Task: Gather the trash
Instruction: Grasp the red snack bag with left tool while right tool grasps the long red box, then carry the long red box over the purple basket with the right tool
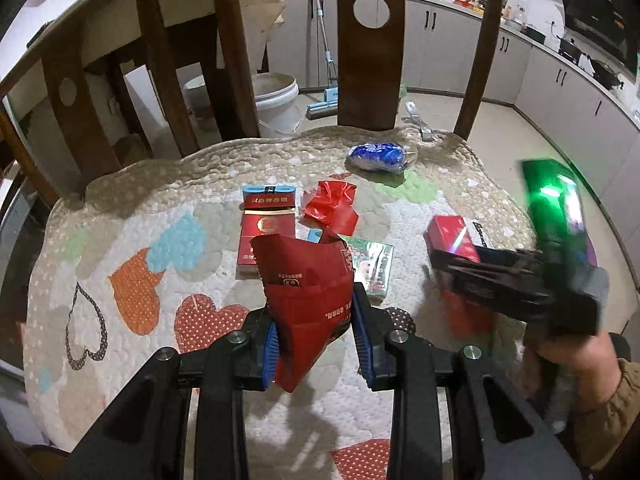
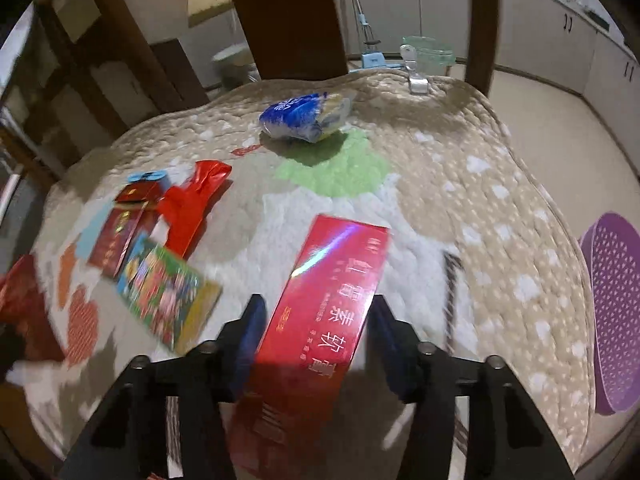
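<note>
Trash lies on a heart-patterned chair cushion (image 1: 160,184). My left gripper (image 1: 314,312) is shut on a crumpled dark red paper packet (image 1: 308,276), held above the cushion. A long red carton (image 2: 336,280) lies between the fingers of my right gripper (image 2: 317,304); the left pad (image 2: 250,332) sits at its edge and a gap shows beside the right pad. On the cushion rest a red cigarette pack (image 1: 266,236), a red plastic wrapper (image 1: 332,206), a shiny colourful box (image 2: 168,288) and a blue-and-white bag (image 2: 304,116).
Wooden chair slats (image 1: 370,60) rise behind the cushion. A metal clip (image 2: 416,76) lies at its far edge. A purple basket (image 2: 612,312) stands on the floor at right, a white bucket (image 1: 276,100) and a mop behind the chair. A hand (image 1: 572,356) grips the right tool.
</note>
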The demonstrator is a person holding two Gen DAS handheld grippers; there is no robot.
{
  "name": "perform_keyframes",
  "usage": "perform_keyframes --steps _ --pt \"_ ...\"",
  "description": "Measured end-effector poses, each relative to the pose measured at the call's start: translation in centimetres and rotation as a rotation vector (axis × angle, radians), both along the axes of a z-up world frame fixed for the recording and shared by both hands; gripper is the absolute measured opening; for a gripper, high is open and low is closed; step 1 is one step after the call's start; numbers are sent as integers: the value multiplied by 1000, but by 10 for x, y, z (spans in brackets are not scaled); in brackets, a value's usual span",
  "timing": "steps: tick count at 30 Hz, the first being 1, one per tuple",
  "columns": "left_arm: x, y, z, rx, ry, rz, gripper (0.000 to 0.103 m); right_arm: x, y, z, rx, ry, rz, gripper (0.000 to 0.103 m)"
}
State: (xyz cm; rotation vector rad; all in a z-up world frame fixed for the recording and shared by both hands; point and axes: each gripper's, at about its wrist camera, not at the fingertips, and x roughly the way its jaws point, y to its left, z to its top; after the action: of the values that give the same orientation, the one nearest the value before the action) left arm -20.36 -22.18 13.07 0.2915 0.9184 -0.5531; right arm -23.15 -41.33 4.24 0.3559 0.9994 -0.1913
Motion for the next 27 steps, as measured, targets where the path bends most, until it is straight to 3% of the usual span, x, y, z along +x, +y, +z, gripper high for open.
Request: perform_keyframes --steps 4,9,16,27 --pt "-5 -15 -1 -1 7 -21 31 -37 -27 8 59 -86 -7 47" --pt "-14 -39 0 5 15 -64 30 -66 -60 20 97 -181 -98 47" --pt "-23 -64 3 -1 30 -108 30 -96 -94 24 191 -257 -175 47" --pt "-33 -87 11 0 18 -151 30 -119 -96 44 129 -350 -185 46"
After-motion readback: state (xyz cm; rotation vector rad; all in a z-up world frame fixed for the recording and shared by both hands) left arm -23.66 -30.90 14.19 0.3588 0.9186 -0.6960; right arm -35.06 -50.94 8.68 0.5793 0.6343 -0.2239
